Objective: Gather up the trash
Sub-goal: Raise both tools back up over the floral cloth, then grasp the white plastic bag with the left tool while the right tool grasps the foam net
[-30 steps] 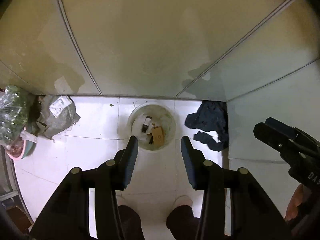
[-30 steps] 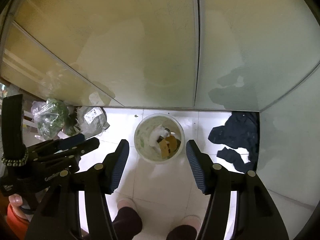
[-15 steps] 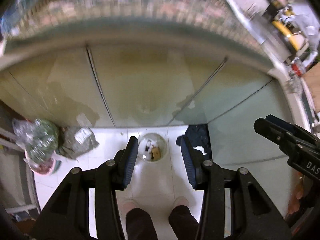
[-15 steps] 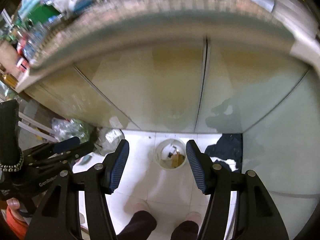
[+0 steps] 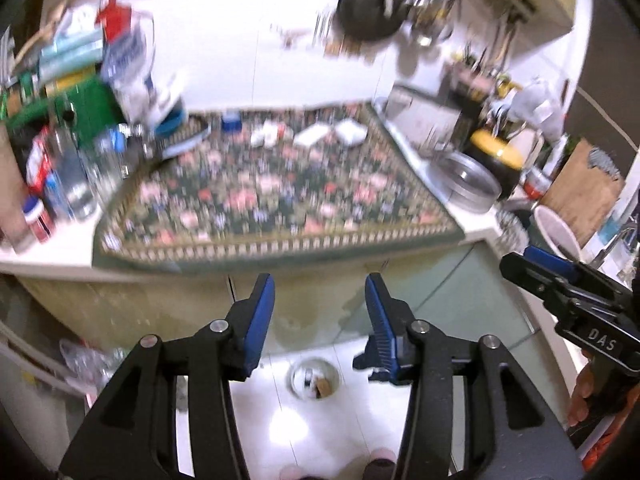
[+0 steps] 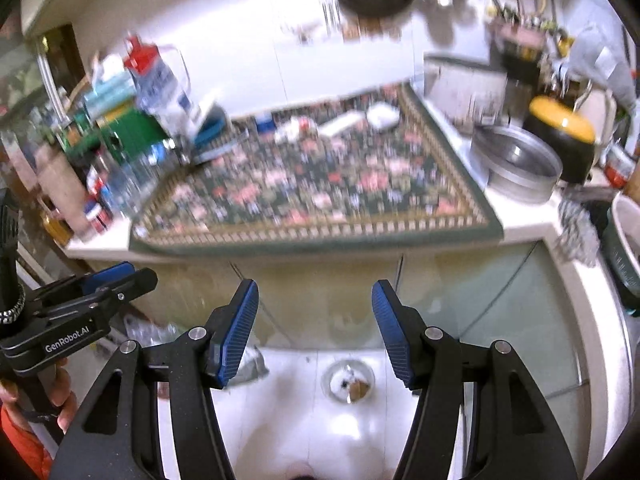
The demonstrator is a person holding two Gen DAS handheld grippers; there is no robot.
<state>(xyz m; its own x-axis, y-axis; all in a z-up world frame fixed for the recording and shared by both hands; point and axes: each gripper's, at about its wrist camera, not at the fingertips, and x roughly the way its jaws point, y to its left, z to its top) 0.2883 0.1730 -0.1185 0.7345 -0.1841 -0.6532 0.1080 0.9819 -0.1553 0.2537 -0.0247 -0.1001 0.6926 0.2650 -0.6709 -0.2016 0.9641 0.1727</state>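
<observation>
Though far below left claw [image 5: 319, 312], trash bin [image 5: 314, 379].

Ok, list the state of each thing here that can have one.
left gripper: open, empty
right gripper: open, empty
trash bin: upright on the floor, uncovered, scraps inside
metal basin: upright on the counter, looks empty
cabinet doors: shut

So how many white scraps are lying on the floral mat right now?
4, all along the far edge of the floral mat: a crumpled piece, a flat packet, a white wad, a blue-and-white cup. Blur may hide more.
</observation>
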